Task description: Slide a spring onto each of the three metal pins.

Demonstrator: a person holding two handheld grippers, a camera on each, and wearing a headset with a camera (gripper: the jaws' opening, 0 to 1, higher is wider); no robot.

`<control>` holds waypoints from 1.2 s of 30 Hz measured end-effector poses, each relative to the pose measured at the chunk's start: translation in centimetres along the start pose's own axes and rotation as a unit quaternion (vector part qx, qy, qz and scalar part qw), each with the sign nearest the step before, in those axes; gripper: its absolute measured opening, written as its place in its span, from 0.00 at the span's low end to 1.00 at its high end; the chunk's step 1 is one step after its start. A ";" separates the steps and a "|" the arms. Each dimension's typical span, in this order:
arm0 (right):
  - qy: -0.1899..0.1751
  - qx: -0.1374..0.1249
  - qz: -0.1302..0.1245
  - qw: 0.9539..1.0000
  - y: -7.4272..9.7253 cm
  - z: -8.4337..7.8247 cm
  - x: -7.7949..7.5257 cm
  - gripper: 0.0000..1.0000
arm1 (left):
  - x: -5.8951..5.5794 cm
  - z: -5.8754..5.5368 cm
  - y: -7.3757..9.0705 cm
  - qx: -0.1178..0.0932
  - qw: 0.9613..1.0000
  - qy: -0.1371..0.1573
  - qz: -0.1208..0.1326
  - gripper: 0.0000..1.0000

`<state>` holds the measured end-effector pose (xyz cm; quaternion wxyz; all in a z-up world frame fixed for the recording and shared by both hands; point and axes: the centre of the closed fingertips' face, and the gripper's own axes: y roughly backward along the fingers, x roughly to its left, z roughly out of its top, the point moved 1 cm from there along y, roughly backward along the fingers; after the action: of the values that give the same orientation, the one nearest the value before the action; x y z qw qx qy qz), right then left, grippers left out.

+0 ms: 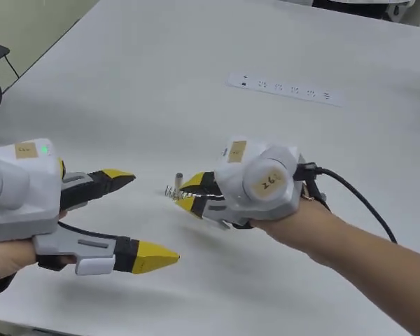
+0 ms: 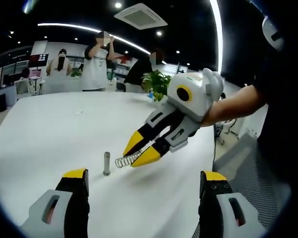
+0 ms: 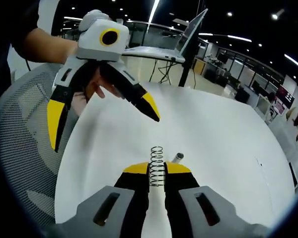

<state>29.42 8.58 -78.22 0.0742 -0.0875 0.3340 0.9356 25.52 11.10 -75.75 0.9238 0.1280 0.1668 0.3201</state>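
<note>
Right gripper view: the right gripper [image 3: 157, 171] pinches a spring [image 3: 157, 156] just beside the pin [image 3: 178, 157]; brought in tilted, it could topple the pin (left gripper [image 3: 106, 134] gapes empty).

The lower end of the spring [image 3: 157, 161] is concealed between the fingers [image 3: 137, 171] of the right gripper [image 3: 157, 169], and the base of the pin [image 3: 178, 157] at its 2 o'clock is hidden behind one finger.

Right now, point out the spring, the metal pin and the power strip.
spring [image 3: 157, 166], right gripper view, middle coils.
metal pin [image 2: 107, 163], left gripper view, mid-shaft.
power strip [image 1: 285, 89], head view, its middle.
</note>
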 end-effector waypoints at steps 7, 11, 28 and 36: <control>0.001 0.010 -0.006 1.000 2.5 -1.2 -0.7 0.08 | -0.7 0.5 -0.9 0.002 1.000 -0.007 -0.018 0.86; 0.002 0.007 -0.011 1.000 4.0 -1.4 -0.7 0.08 | -1.3 0.4 -1.3 0.006 0.999 -0.011 -0.029 0.85; -0.008 0.018 -0.010 1.000 7.8 -4.3 1.1 0.08 | -3.0 1.4 -3.7 0.026 0.995 -0.040 -0.087 0.71; -0.005 0.014 0.001 1.000 8.5 -4.3 2.2 0.08 | -4.3 1.3 -4.9 0.036 0.990 -0.060 -0.119 0.59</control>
<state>26.06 -0.52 -76.80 0.0761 -0.0816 0.3471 0.9312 25.57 4.46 -75.28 0.9584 0.1597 0.1365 0.1930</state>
